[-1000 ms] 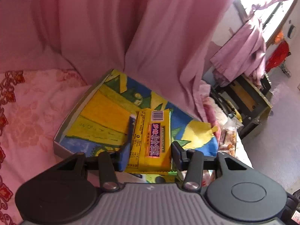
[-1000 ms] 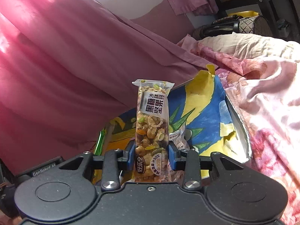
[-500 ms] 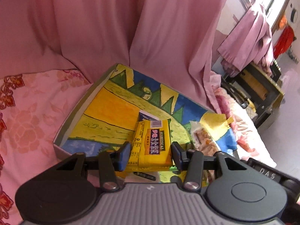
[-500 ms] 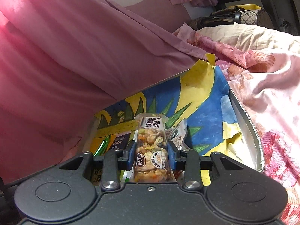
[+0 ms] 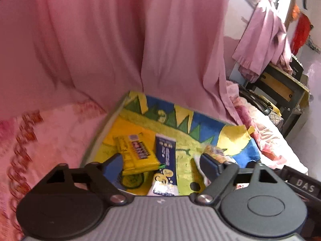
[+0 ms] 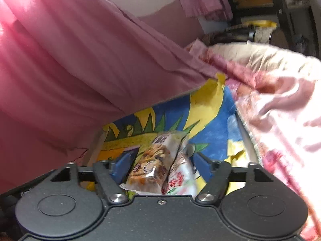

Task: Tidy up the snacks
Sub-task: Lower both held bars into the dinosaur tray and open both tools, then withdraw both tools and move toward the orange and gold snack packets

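Observation:
A shallow box with a yellow, green and blue painted floor lies on the bed. In the left wrist view my left gripper is open over it; a yellow snack pack lies loose by the left finger, beside a dark blue packet. In the right wrist view my right gripper is open above the same box. A clear nut bar lies between the fingers, leaning on a white packet with red print.
A pink curtain hangs right behind the box. A pink floral blanket lies to the left and a rumpled quilt to the right. Dark shelving stands at far right. The right gripper's body shows at the lower right.
Both grippers have opened. The yellow pack and the nut bar have dropped out of the jaws and now lie in the box. Both grippers have pulled back slightly.

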`<state>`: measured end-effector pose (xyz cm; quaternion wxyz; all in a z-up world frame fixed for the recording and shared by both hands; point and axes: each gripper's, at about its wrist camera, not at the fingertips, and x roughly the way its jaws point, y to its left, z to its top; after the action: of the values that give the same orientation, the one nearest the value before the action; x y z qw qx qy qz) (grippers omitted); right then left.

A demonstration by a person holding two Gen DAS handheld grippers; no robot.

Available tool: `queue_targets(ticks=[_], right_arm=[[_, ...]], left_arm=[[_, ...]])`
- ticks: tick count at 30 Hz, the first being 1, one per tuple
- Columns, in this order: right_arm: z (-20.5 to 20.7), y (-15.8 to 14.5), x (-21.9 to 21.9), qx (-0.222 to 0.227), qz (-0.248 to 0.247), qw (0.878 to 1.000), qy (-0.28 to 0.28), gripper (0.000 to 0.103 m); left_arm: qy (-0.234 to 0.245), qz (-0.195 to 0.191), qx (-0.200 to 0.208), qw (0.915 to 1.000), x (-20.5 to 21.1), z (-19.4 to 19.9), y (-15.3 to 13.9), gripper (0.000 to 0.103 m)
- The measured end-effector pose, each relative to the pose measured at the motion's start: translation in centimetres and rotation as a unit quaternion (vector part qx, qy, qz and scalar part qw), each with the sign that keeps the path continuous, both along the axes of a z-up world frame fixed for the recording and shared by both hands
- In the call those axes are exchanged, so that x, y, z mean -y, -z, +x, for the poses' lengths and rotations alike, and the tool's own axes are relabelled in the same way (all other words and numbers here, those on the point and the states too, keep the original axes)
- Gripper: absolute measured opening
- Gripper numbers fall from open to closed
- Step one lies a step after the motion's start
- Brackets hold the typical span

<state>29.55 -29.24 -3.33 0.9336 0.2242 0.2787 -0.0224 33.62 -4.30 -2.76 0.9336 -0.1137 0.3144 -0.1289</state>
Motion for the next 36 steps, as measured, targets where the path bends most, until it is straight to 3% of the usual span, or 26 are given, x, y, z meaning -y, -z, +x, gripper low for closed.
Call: queue_targets(ticks=[5, 13, 21, 29, 36], right_arm=[[-2.3, -2.3, -0.3, 0.029, -0.038, 0.999, 0.000, 0.091], [-7.6, -5.8, -2.0, 0.092, -0.116, 0.989, -0.017, 0.102], [-13.5, -7.7, -3.3, 0.122, -0.159, 0.979, -0.031, 0.102], [-19.3, -8.3, -4.8, 0.135, -0.186, 0.972, -0.048, 0.102], [-23.1, -8.0, -5.3, 0.119, -0.196, 0.972, -0.056, 0.102]], left_arm=[[-0.009, 0.022, 0.042, 0.9989, -0.3, -2.4, -2.3, 0.102], [-0.020, 0.034, 0.078, 0.9962, -1.5, -7.1, -5.3, 0.103], [-0.023, 0.026, 0.093, 0.9951, -3.6, -13.0, -6.6, 0.103], [-0.023, 0.044, 0.100, 0.9938, -4.4, -18.2, -6.9, 0.103], [-0.021, 0.051, 0.073, 0.9958, -5.2, -21.6, -5.7, 0.103]])
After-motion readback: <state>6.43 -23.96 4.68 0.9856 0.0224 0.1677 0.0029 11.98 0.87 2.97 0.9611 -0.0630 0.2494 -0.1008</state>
